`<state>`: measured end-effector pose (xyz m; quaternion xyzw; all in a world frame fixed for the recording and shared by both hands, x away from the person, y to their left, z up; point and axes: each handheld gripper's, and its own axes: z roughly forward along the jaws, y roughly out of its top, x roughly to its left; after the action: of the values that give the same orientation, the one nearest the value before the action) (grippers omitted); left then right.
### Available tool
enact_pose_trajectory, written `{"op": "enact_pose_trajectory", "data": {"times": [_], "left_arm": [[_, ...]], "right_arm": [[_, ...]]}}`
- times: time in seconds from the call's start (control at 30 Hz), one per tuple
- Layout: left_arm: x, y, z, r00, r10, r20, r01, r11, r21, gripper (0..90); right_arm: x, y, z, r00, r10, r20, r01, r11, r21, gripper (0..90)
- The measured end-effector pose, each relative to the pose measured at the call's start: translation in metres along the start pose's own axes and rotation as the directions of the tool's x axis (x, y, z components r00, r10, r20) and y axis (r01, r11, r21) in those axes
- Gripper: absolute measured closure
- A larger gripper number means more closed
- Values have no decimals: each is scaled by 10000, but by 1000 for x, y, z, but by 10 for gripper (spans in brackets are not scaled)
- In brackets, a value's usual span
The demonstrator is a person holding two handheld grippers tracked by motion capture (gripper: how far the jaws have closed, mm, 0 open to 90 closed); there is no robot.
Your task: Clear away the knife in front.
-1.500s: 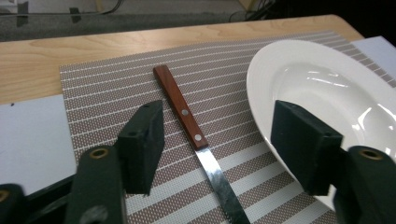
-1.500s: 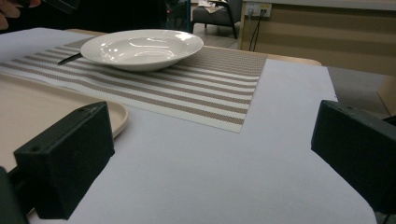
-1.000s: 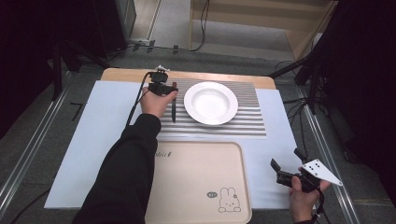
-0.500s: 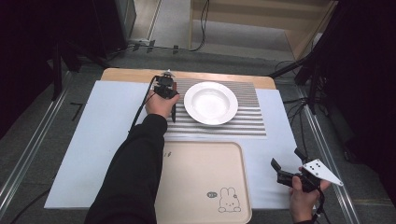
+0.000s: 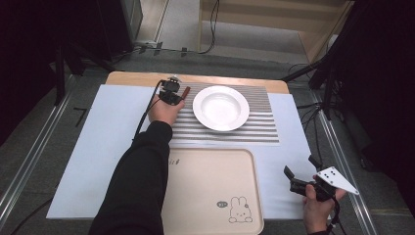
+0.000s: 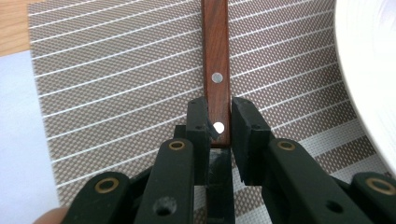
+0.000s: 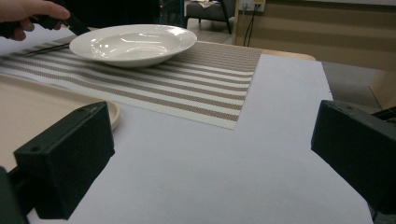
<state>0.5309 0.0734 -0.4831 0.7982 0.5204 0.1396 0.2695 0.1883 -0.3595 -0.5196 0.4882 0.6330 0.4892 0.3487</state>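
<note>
A: The left gripper [image 6: 218,122] has slid toward the mat's far edge, and its fingers [image 6: 198,122] have just been closing on the wooden handle [image 6: 215,56].

B: Where's the handle?

A: On the striped mat [image 5: 254,128], at the plate's [image 5: 221,108] nine o'clock. Right gripper [image 5: 299,177] fingers spread wide, over the tabletop [image 7: 233,177].

Likely lab, railed rig table [image 5: 88,147], cables [image 5: 213,29]

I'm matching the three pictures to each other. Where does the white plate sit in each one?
High view: the white plate lies centre, on the striped placemat.
Left gripper view: a slice of its rim along the right edge.
Right gripper view: upper left, on the mat's far part.
Shared landmark: the striped placemat.
</note>
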Motion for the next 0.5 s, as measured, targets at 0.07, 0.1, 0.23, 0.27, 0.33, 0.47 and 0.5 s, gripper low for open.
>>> {"op": "enact_pose_trajectory", "data": {"times": [0.07,0.1,0.23,0.27,0.33,0.47,0.5], "left_arm": [[2,-1,-4,9999,-11,143,10,10000,45,777],[2,-1,-4,9999,-11,143,10,10000,45,776],[6,-4,-13,9998,50,185,-48,9999,-103,776],[7,-5,-19,9996,116,263,-113,9999,-116,777],[8,-7,-25,9992,208,355,-202,9997,-166,777],[6,-11,-38,9985,437,341,-427,9986,-306,776],[5,-12,-41,9978,564,340,-554,9980,-307,776]], "right_arm": [[0,0,0,10000,13,-8,-13,10000,6,0],[0,0,0,10000,13,-8,-13,10000,6,0],[0,0,1,10000,24,-27,-24,10000,28,0],[0,1,1,10000,18,-26,-18,10000,30,0],[0,1,1,10000,22,-33,-21,10000,31,0],[1,0,2,9999,-48,-99,49,9999,91,0],[1,1,2,9999,-68,-108,69,9999,116,0]]}}
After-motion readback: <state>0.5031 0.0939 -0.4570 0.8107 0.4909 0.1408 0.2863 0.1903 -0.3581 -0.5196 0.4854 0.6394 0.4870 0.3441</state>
